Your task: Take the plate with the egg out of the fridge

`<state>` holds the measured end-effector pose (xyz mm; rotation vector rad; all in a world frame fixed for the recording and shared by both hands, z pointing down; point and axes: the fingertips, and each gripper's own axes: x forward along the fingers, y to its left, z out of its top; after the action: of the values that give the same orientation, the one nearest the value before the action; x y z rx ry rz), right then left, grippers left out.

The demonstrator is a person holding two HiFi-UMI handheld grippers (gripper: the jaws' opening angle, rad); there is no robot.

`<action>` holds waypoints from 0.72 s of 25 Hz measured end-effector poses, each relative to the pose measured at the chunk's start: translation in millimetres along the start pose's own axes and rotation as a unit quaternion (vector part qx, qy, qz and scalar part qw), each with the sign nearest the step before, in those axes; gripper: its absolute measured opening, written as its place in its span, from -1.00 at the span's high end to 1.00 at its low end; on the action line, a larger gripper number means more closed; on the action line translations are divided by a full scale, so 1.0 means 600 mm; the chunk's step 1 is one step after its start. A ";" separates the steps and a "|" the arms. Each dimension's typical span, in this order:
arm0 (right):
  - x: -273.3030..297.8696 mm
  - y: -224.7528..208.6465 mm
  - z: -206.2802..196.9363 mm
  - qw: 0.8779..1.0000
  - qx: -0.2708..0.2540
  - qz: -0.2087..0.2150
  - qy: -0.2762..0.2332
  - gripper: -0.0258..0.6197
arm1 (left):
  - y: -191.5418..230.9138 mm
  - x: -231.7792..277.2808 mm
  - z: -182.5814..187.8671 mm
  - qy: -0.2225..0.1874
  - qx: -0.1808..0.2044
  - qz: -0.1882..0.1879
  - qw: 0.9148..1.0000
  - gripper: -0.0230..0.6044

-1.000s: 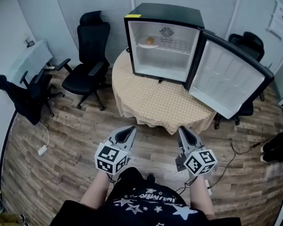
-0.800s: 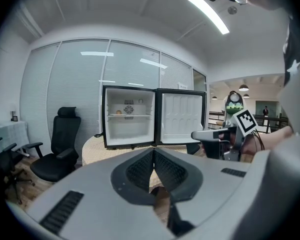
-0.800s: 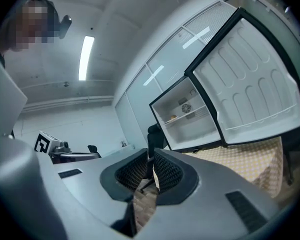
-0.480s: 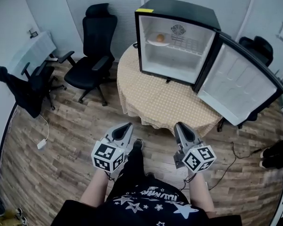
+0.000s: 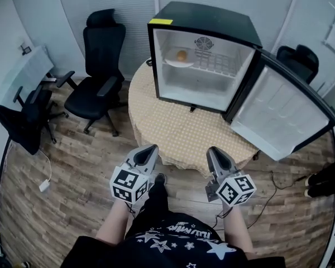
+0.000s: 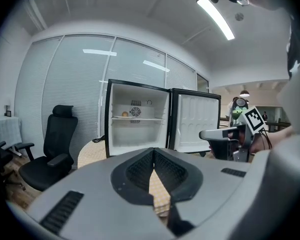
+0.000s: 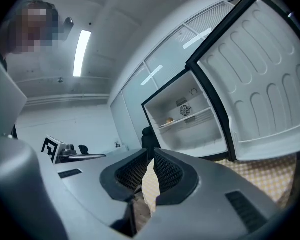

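Fridge [image 5: 204,60]: door open, standing on tabletop [image 5: 178,130].
Plate [image 5: 177,63]: on upper shelf, egg [image 5: 181,54] on it.
Left tool [image 5: 151,148]: closed, empty.
Right tool [image 5: 212,150]: closed, empty.

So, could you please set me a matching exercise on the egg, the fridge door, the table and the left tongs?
Things:
1. egg
2. door
3. table
4. left tongs

Places or states:
A. shut, nothing between them
B. on the plate, upper shelf
C. swung open to the right
D. under the fridge, covered with a dotted cloth

Pairs: 1-B, 2-C, 3-D, 4-A.
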<state>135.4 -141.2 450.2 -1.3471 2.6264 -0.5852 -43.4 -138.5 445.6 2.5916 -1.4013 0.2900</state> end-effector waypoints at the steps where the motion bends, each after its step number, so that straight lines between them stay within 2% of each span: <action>1: 0.011 -0.006 0.001 1.000 0.001 -0.002 0.002 0.76 | 0.009 0.010 0.003 0.000 0.000 0.000 1.000 0.90; 8: 0.088 -0.022 0.039 0.999 -0.021 0.003 -0.024 0.76 | 0.078 0.078 0.027 -0.001 -0.005 -0.009 1.000 0.90; 14: 0.160 -0.052 0.063 0.999 0.032 -0.005 -0.031 0.76 | 0.126 0.134 0.061 -0.007 0.008 -0.023 1.000 0.90; 18: 0.214 -0.059 0.068 0.998 0.050 -0.006 -0.026 0.76 | 0.173 0.166 0.068 -0.004 -0.002 -0.026 1.000 0.90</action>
<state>97.8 -274.1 434.5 -1.3319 2.5142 -0.6651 -73.4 -284.7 438.7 2.6244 -1.3319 0.2691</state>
